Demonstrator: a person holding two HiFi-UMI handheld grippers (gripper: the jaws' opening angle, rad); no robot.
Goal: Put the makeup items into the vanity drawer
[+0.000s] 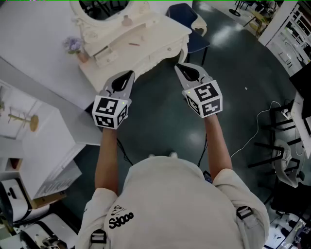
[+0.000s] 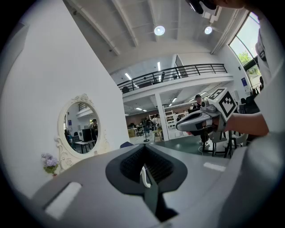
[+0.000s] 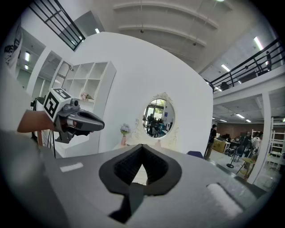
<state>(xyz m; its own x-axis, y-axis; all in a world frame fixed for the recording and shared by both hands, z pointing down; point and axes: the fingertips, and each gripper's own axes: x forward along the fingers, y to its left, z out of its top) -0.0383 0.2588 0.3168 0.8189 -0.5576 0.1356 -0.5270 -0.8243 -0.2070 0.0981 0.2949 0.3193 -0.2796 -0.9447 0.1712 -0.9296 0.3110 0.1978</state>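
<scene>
A cream vanity table (image 1: 146, 34) with an oval mirror (image 1: 104, 7) stands ahead of me against the white wall. On its top lie a thin stick-like item (image 1: 134, 44) and a small bottle (image 1: 126, 20); small drawers (image 1: 104, 53) sit at its left end. My left gripper (image 1: 127, 75) hovers level in front of the vanity's near edge, shut and empty. My right gripper (image 1: 181, 68) hangs beside it off the vanity's right corner, also shut with nothing in it. Each gripper view shows the mirror (image 2: 82, 129) (image 3: 158, 118) and the other gripper.
A vase of lilac flowers (image 1: 74, 46) stands on the vanity's left end. A blue chair (image 1: 187, 14) is behind the vanity's right side. A white shelf unit (image 1: 29, 131) is at my left. Cables (image 1: 252, 136) and black stands (image 1: 286, 146) are on the dark floor at right.
</scene>
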